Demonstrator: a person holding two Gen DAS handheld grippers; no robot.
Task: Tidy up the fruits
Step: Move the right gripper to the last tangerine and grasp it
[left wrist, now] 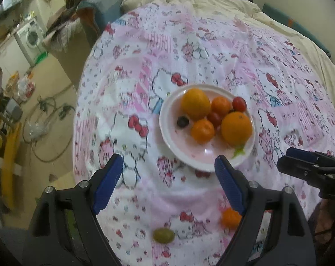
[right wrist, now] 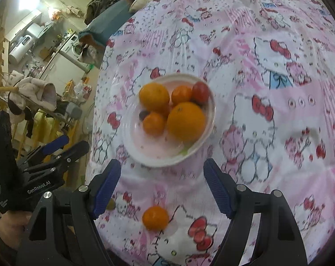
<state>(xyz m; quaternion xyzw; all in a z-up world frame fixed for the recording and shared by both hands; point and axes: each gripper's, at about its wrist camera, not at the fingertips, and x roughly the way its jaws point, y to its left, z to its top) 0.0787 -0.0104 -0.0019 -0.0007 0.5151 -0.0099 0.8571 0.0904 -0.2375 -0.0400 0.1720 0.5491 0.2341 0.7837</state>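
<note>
White shallow bowl: sits on the pink cartoon-print cloth, crowded with two large oranges, three small mandarins, red cherry tomatoes and a dark grape
Loose small orange mandarin: on the cloth just short of the bowl, between the right gripper's fingers in its view
Loose green oval grape: on the cloth near the mandarin
Left gripper: jaws wide apart, holding nothing
Right gripper: jaws wide apart, holding nothing
Risk, roll: round fruit on soft cloth may roll off if nudged
Risk, spill: dropping more fruit on the heap could knock a tomato over the low rim
Risk, crush: the grape may burst under a hard squeeze
</note>
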